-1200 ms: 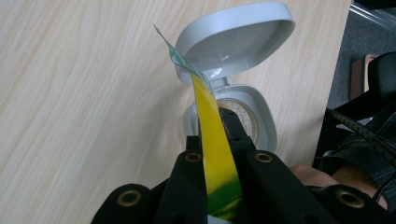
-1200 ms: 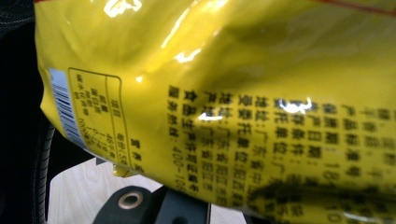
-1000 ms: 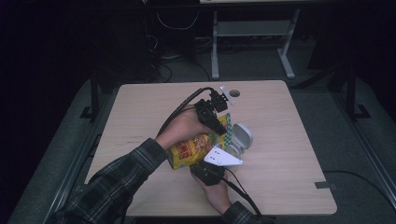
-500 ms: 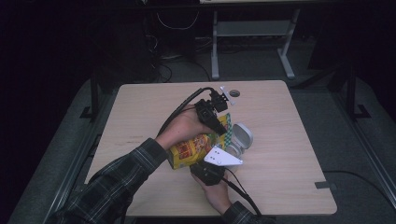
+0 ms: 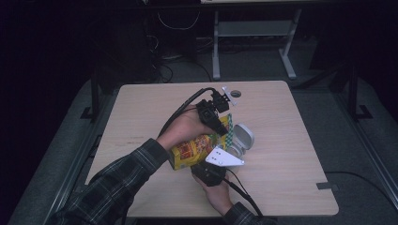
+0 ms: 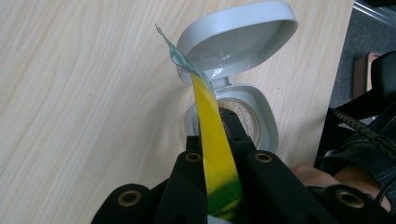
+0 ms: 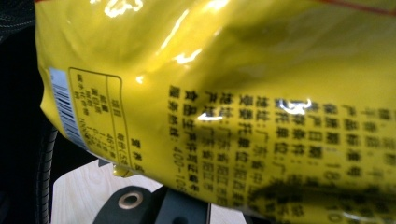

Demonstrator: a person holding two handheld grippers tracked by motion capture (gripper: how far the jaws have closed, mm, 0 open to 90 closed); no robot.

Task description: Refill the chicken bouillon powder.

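Observation:
A yellow snack bag (image 5: 195, 147) is held up over the wooden table (image 5: 281, 117), slanting between both hands. My left gripper (image 5: 220, 121) is shut on the bag's top seam, a thin yellow strip with a green-checked end (image 6: 212, 140) pinched between the black jaws. Just past it stands an open grey hinged container (image 6: 261, 121) with its lid (image 6: 238, 32) raised and something beige inside. My right gripper (image 5: 209, 169) sits at the bag's lower end under its grey plate. The bag's printed back (image 7: 233, 93) presses close to the camera and hides the jaws.
The container (image 5: 241, 138) stands on the table right of the bag. A round cable hole (image 5: 235, 94) lies near the far edge. Cables trail from both grippers. Dark floor and a metal frame (image 5: 253, 28) lie beyond the table.

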